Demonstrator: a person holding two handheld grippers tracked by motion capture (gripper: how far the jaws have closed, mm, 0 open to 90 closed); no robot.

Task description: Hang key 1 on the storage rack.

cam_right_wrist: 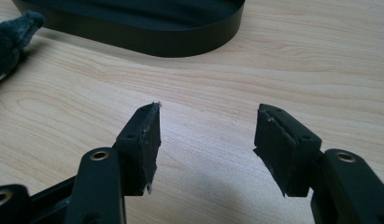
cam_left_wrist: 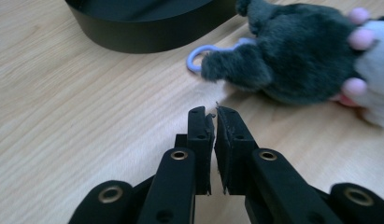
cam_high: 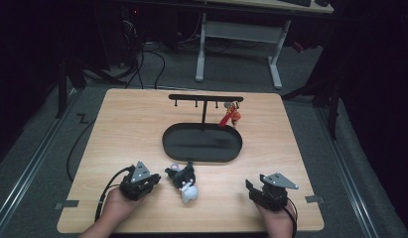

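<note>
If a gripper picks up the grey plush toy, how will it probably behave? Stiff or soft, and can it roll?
The plush toy looks furry and stuffed, so it would probably squash between jaws and sag. It seems light for its size. Lying flat on the table with limbs spread, it should slide rather than roll. Its purple loop looks thin and firmer.

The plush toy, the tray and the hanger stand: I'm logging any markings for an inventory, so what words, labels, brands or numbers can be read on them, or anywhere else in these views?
None can be read.
Plush toy: no tag or print visible.
Black tray and hanger stand: plain, no lettering.
Red charm hanging on the stand: too small and blurred to tell whether it bears any text.
Left gripper and right gripper: no markings visible.
</note>
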